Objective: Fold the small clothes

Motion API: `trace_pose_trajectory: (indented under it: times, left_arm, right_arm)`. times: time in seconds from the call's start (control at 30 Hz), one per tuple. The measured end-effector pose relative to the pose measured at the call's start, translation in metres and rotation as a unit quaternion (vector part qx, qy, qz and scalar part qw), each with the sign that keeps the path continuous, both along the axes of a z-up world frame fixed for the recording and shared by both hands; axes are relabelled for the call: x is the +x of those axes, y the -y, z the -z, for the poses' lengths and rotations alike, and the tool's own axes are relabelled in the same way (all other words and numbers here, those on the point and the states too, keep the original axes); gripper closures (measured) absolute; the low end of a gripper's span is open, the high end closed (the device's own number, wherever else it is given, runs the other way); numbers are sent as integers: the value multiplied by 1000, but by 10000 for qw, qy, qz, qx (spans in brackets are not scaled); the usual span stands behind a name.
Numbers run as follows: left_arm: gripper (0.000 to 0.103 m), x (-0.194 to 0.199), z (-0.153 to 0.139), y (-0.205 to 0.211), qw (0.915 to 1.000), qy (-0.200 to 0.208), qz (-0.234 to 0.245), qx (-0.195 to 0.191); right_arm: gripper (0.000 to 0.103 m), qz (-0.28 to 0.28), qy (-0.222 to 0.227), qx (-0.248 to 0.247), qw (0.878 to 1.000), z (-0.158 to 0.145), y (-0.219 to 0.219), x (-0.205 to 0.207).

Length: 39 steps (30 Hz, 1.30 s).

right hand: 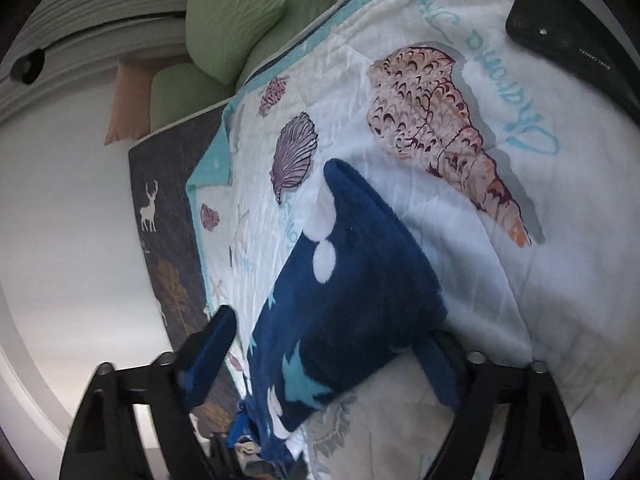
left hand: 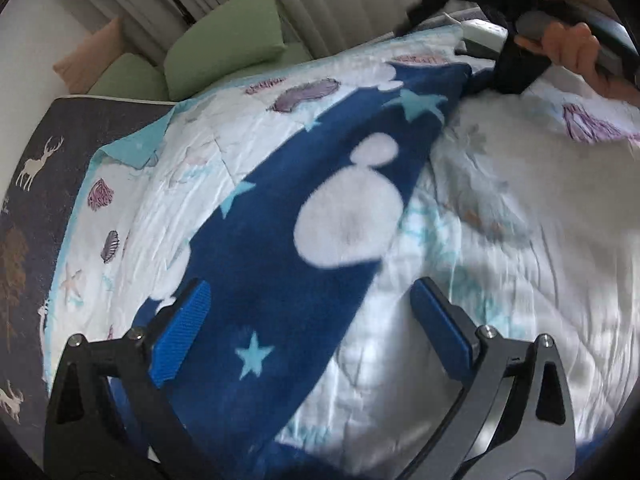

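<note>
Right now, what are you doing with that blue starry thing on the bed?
A person is folding a small blue fleece garment on the seashell quilt, using a hand-held gripper in each hand. The garment lies in a long strip. The left gripper and right gripper each sit at one end of it, jaws open with the fabric between them, not pinching it yet.

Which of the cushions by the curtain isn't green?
The peach-pink cushion, at the far end of the row against the white wall. The cushions beside it, like the big upright one, are all green.
</note>
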<state>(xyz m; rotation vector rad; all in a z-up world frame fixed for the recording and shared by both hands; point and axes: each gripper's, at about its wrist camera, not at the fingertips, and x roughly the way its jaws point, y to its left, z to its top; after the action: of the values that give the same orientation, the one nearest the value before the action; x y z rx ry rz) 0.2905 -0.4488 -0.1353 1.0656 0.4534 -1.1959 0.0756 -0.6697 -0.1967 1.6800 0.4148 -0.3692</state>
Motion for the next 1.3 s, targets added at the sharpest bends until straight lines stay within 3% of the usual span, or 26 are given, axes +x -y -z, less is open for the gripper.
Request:
trace_pose_trajectory:
  times: [0.07, 0.1, 0.13, 0.17, 0.2, 0.33, 0.47, 0.57, 0.7, 0.73, 0.8, 0.9, 0.93, 1.0, 1.13, 1.2, 1.3]
  left_arm:
    - [37, 2, -3, 2, 9998, -207, -22, -55]
    - [60, 4, 0, 4, 9996, -277, -62, 5]
    - [75, 4, 2, 5, 9995, -307, -75, 10]
    - [79, 2, 3, 5, 9998, -210, -50, -37]
    - [85, -5, 5, 4, 10000, 49, -24, -55]
    - [89, -12, 2, 2, 9986, 410, -261, -186]
    - [89, -1, -25, -8, 9940, 143, -816, -716]
    - [89, 13, -51, -24, 9781, -69, -1393, -1542]
    - [90, 42, -73, -55, 9403, -834, -2272, -2391]
    - [90, 53, -78, -69, 9202, -1148, -2608, -2686]
    - [90, 65, -82, -92, 8885, -1550, -3064, -3044]
    - [90, 90, -84, -133, 8177, -2412, -3724, -3668]
    - [90, 93, -82, -143, 7999, -2586, -3818, -3840]
    - [90, 99, -83, -165, 7726, -2775, -3930, -4142]
    - [90, 97, -80, -199, 7324, -2944, -4171, -4506]
    - [90, 96, -75, -208, 7213, -2983, -4280, -4555]
    - [90, 89, -66, -221, 7041, -3061, -4455, -4605]
  right_arm:
    - [41, 6, -11, 98, 10000, 5, 2, -1]
    - [47, 19, -24, 117, 9999, 7, 4, -3]
    - [62, 35, -48, 142, 9999, 10, 4, -3]
    - [84, 57, -47, 180, 9998, 14, 6, -3]
    - [93, 103, -55, 232, 9997, 18, 7, -3]
    - [95, 514, 89, 254, 9983, 11, 0, -8]
    - [96, 353, 261, -871, 9952, -74, -4, 16]
    - [96, -199, 447, -1684, 9845, -146, -12, 53]
    - [96, -975, 818, -2414, 9620, -227, -39, 109]
    - [96, -1192, 852, -2556, 9556, -242, -48, 123]
    - [96, -1676, 974, -2827, 9394, -271, -73, 154]
    - [96, -2309, 978, -3230, 9126, -305, -120, 193]
    - [96, -2449, 976, -3298, 9065, -312, -132, 203]
    - [96, -2865, 1063, -3373, 8904, -323, -166, 222]
    - [96, -3659, 1190, -3405, 8579, -324, -233, 261]
    - [96, -4047, 1106, -3547, 8356, -317, -267, 276]
    - [96, -4480, 983, -3611, 8119, -306, -310, 295]
